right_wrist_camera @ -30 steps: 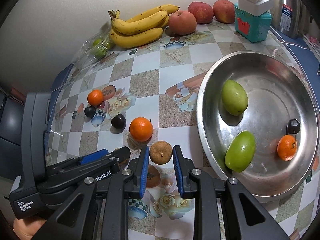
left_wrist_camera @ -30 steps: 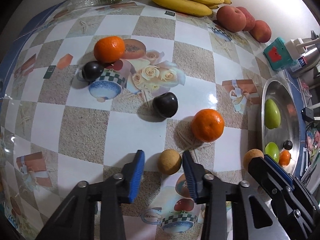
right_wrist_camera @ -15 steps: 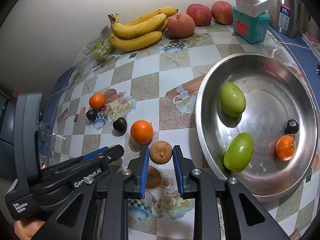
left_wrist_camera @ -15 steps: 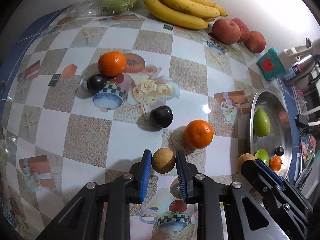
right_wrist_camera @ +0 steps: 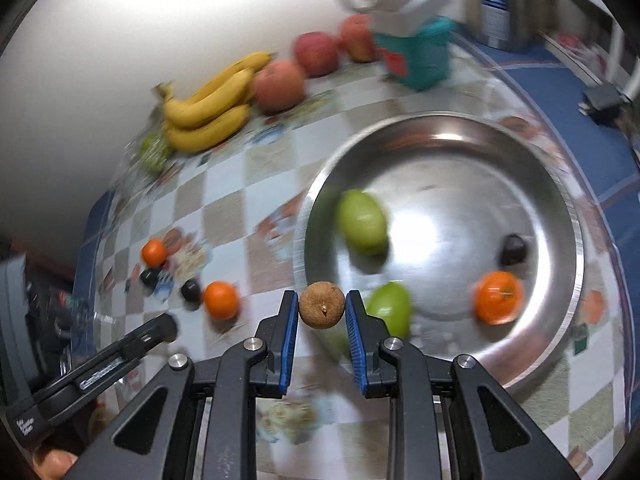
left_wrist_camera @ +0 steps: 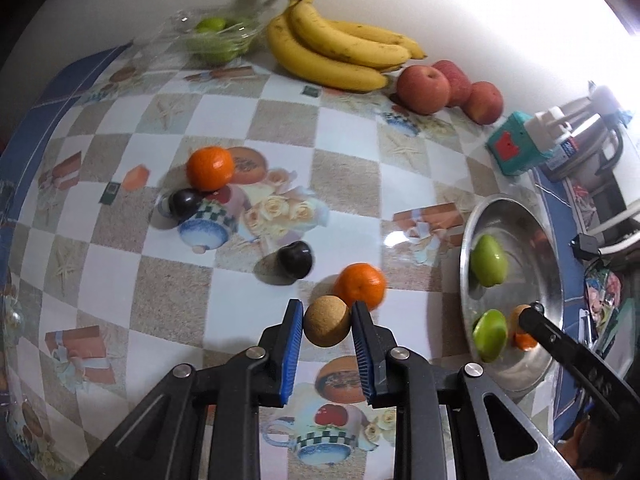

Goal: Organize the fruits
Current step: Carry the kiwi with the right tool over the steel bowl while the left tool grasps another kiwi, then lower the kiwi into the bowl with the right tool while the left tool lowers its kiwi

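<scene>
I am clamping one brown fruit (left_wrist_camera: pixel 326 321) in my left fingers (left_wrist_camera: pixel 296 324) low in the frame and another brown fruit (right_wrist_camera: pixel 322 305) in my right fingers (right_wrist_camera: pixel 289 312), probably needing release over the steel bowl (right_wrist_camera: pixel 576 236) next.

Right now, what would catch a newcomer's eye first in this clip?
Each tool is shut on a small round brown fruit: the left tool above the checkered tablecloth, the right tool at the near rim of the large steel bowl. A yellow banana bunch lies against the far wall.
</scene>
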Motion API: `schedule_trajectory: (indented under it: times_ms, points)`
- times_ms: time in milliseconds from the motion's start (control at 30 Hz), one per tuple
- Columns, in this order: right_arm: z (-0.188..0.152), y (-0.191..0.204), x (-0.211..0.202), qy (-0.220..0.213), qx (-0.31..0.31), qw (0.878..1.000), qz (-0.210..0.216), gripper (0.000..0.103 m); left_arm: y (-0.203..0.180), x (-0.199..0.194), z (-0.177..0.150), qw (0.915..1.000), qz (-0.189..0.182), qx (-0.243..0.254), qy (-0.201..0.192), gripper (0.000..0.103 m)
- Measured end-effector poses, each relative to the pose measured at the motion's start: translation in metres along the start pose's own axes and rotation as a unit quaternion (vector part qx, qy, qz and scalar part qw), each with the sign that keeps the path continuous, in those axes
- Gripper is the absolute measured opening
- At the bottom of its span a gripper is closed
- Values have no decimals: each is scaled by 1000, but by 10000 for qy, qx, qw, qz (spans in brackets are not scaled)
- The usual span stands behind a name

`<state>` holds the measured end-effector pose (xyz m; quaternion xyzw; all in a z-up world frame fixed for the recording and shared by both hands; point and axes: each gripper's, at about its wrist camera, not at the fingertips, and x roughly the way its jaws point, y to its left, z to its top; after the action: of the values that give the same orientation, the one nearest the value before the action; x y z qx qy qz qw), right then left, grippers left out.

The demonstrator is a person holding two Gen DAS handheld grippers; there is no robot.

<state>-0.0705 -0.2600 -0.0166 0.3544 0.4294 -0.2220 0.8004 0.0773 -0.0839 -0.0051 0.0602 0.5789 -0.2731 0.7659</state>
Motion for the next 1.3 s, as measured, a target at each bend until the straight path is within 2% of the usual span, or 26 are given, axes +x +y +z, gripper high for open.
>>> schedule_trajectory:
  times_ms: [233, 467, 700, 967, 1300]
  points:
    - [3, -46, -5, -87, 653, 9975, -236, 25, -43, 2, -4, 9980, -183, 594, -92, 27]
    - [5, -57, -4, -155, 694, 9967, -389, 25, -85, 13, -12, 9924, -376, 1160, -185, 27]
    - [6, -59, 0, -236, 662, 9969, -350, 25, -115, 21, -11, 9830, -668, 1606, -582, 27]
    - [8, -57, 10, -283, 571, 9974, -324, 25, -133, 37, -12, 9788, -730, 1791, -677, 27]
    - [5, -59, 23, -108, 553, 9977, -381, 25, -135, 51, -14, 9806, -714, 1753, -515, 27]
